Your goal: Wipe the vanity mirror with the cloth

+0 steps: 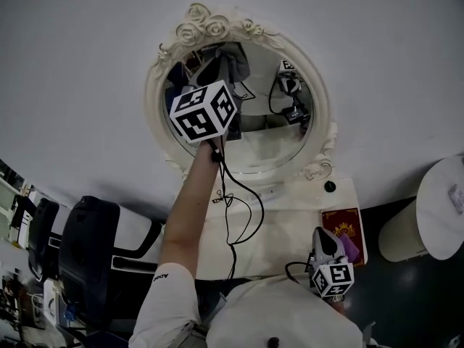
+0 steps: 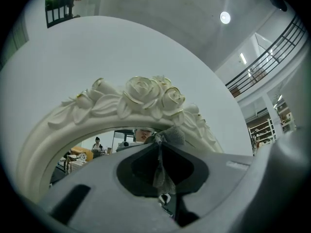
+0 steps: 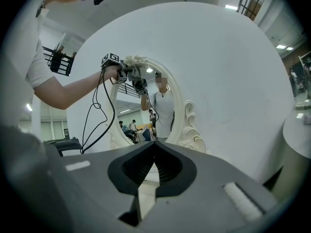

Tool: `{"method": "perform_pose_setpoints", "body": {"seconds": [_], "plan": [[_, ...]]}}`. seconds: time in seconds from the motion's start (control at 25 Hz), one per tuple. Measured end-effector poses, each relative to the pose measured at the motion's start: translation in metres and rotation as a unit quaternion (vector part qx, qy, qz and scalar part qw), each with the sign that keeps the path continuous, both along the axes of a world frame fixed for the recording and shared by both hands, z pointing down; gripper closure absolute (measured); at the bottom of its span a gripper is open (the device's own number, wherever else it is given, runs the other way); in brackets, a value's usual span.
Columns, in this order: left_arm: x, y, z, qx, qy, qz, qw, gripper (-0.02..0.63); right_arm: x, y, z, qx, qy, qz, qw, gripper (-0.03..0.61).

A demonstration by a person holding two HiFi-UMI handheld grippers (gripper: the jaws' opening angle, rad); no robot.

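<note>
The oval vanity mirror (image 1: 254, 140) has a cream frame topped with carved roses (image 1: 206, 24). My left gripper (image 1: 216, 78) is raised against the glass at its upper left, just below the roses (image 2: 146, 95). In the left gripper view the left gripper (image 2: 160, 142) is shut on a grey cloth (image 2: 163, 171), with a tuft poking out past the tips. My right gripper (image 1: 324, 239) is held low over the vanity top's right end, away from the mirror. The right gripper (image 3: 155, 145) is shut with nothing in it. The right gripper view shows the raised arm and cloth (image 3: 136, 60) at the mirror (image 3: 167, 115).
The white vanity top (image 1: 283, 220) carries a red box (image 1: 345, 234) at its right end and trailing black cables (image 1: 233, 216). A black chair (image 1: 87, 245) stands at the lower left. A round white stand (image 1: 435, 205) stands at the right.
</note>
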State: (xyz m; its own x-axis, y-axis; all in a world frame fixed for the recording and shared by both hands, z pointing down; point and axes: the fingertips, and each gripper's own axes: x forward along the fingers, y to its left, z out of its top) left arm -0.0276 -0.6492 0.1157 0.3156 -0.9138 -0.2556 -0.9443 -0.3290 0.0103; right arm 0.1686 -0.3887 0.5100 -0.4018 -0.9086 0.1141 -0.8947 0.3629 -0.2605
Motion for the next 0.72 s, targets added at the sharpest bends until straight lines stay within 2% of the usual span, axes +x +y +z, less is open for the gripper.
{"method": "perform_pose_setpoints", "body": {"seconds": [0.44, 0.72], "plan": [[-0.094, 0.008, 0.001, -0.005, -0.002, -0.075, 0.9971, 0.591, -0.047, -0.007, 0.0, -0.001, 0.002, -0.052, 0.999, 0.571], [-0.137, 0.015, 0.015, -0.02, -0.013, -0.105, 0.9942, 0.591, -0.068, -0.007, 0.001, -0.003, 0.004, -0.074, 0.997, 0.571]]}}
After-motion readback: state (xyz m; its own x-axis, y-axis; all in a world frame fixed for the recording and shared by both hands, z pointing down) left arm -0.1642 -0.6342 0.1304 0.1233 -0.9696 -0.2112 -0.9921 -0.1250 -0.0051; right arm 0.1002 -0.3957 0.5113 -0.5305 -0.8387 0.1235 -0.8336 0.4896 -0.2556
